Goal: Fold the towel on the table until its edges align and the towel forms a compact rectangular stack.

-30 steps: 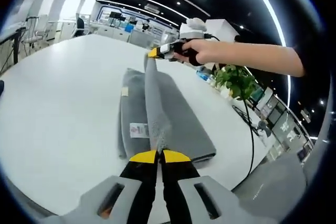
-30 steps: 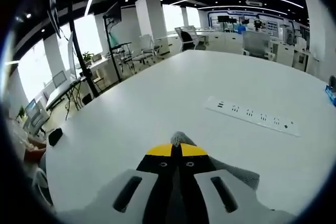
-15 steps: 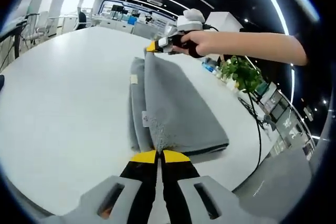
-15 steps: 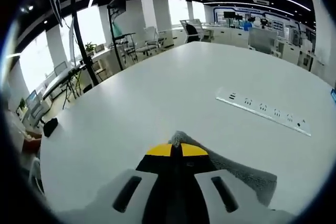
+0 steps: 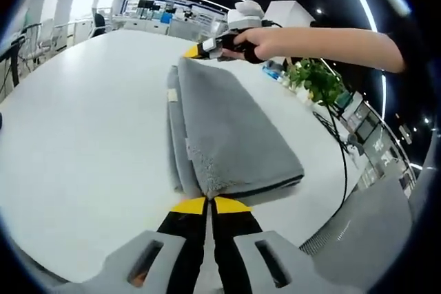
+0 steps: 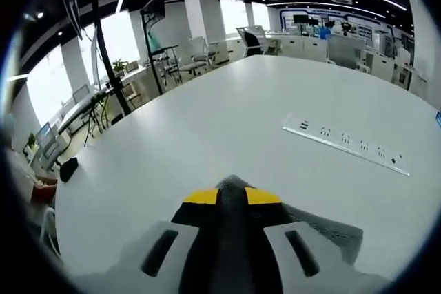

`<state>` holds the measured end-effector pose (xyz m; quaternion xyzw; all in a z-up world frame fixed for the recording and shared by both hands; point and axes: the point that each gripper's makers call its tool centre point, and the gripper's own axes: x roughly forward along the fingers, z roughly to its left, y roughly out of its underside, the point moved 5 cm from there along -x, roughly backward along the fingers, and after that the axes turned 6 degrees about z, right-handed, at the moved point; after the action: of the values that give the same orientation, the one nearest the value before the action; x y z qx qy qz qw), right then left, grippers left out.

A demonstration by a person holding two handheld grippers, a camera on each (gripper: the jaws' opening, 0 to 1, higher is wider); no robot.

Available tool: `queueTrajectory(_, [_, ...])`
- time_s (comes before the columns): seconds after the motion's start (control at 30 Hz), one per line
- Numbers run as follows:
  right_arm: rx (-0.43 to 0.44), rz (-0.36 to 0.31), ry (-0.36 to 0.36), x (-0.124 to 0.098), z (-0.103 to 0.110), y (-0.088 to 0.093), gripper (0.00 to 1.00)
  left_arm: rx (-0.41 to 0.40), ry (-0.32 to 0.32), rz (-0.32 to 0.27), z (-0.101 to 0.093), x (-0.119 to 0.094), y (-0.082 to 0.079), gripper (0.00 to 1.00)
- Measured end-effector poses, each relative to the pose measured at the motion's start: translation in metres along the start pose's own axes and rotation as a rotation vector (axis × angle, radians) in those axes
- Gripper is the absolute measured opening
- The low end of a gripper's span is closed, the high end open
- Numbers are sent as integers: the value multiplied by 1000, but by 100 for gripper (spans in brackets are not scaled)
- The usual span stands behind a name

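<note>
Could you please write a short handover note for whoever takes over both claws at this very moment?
Left claw: shut on the near corner of the grey towel.
Right claw: at the towel's far corner; in its own view the jaws stand parted with grey cloth between them.
Towel: lying folded in layers on the white table; power strip sits apart.
Done: the top layer is laid over.
Left: release, check that the edges line up, probably fold once more into a compact stack.
</note>
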<state>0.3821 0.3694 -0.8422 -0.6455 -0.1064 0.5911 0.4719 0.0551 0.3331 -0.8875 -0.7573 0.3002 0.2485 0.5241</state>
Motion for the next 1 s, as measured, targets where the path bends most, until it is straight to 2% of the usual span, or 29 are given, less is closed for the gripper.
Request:
queueTrajectory(0.13, [-9,29,-10,-9,-2,6,19,20,27,-41,-4,-6,-8,11])
queueTrajectory(0.23, [5,29,-14,-17,-4,9,26,69,37,-29,-7,-11,-12,17])
queueTrajectory(0.27, [11,26,-13,-20,-6,10,28,91,23,-28,-5,-12,-15,17])
queueTrajectory(0.37, [-1,27,-10,-28,-9,13,29,68,-16,-67,1,-16,-25,17])
queueTrajectory(0.5, [25,23,-33,-34,-20,16,32,60,-30,-84,12,-14,-36,19])
queueTrajectory(0.6, [15,24,-24,-39,-27,20,33,59,-37,-102,18,-10,-46,24])
queueTrajectory(0.73, [-1,5,16,-51,-39,26,38,50,5,-114,18,-3,-55,28])
queueTrajectory(0.8, [14,-5,22,-56,-44,31,40,54,6,-109,18,4,-59,31])
queueTrajectory(0.93, [6,-6,37,-68,-51,44,46,89,-13,-108,19,14,-71,46])
queueTrajectory(1.0, [14,-4,46,-74,-55,50,49,112,-13,-103,18,19,-79,49])
